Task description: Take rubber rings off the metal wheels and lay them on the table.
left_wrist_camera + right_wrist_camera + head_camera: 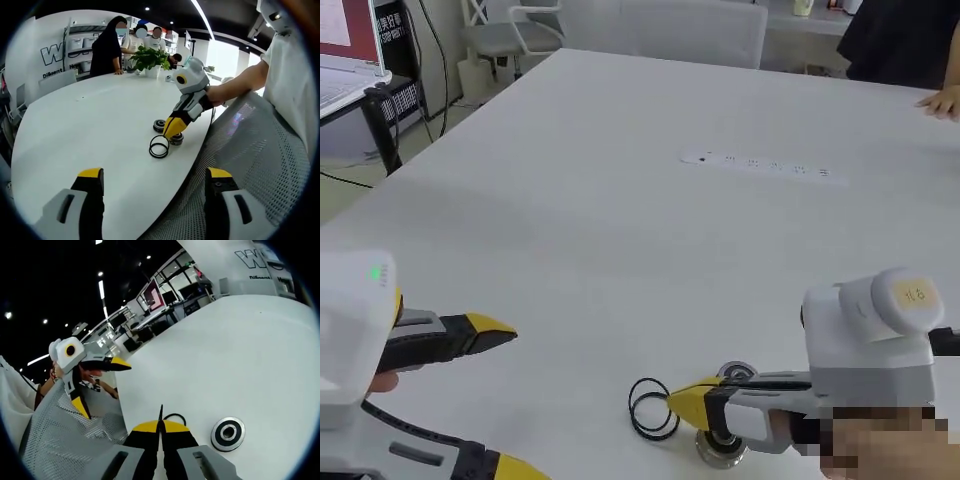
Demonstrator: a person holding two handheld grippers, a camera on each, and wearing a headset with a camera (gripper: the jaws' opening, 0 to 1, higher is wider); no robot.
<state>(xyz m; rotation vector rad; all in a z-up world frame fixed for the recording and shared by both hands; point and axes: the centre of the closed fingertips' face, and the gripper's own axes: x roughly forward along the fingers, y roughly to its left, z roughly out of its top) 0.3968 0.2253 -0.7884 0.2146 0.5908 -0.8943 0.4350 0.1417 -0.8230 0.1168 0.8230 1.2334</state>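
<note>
Nearest, at the left, the left hand-held gripper (505,397) hovers over the counter (620,250) with its yellow-tipped jaws spread wide and nothing between them; its own view (155,172) shows the same broad gap.

To the right, close to the near edge, the right hand-held gripper (682,400) lies low over the counter, pointing left, with its jaws pressed together. In the right gripper view (161,426) a thin black strand stands up from between the closed tips, so it is pinching the rubber rings (650,408). These are black loops overlapping each other on the counter, just left of the tips, between the two grippers.

One metal wheel (720,450) sits under the right hand-held gripper at the near edge, partly hidden by it. A second metal wheel (737,374) peeks out just behind it. The left gripper view shows the rings (159,146) beside both wheels.

Farther off, mid-counter, lies a white power strip (760,163). At the far end stand a potted plant (150,57) and several people.
</note>
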